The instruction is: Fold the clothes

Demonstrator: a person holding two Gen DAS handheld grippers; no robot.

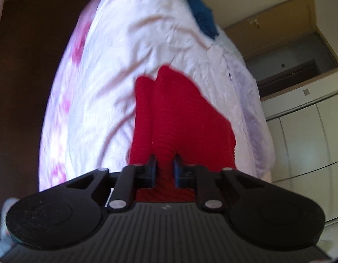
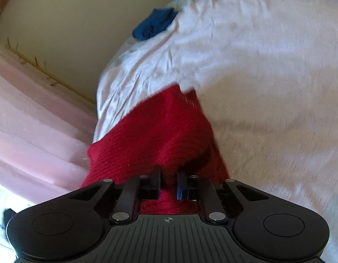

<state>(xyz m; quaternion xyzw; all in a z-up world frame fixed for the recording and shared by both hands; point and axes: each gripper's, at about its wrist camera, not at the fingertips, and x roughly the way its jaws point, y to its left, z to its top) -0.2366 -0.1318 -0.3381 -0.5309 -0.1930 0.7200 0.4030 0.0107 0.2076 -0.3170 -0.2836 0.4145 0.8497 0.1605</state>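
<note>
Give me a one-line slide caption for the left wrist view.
Left gripper shut on a red knit garment over a white bedsheet, blue cloth beyond.

The right gripper is pinching a red knit between its fingers, above the bed; a blue garment is lying at the bed's edge.

Motion-blurred bedsheet; red knit garment partly hidden behind each claw

Each gripper, left gripper and right gripper, is matte black with silver screws, round side discs and a ribbed body.
</note>
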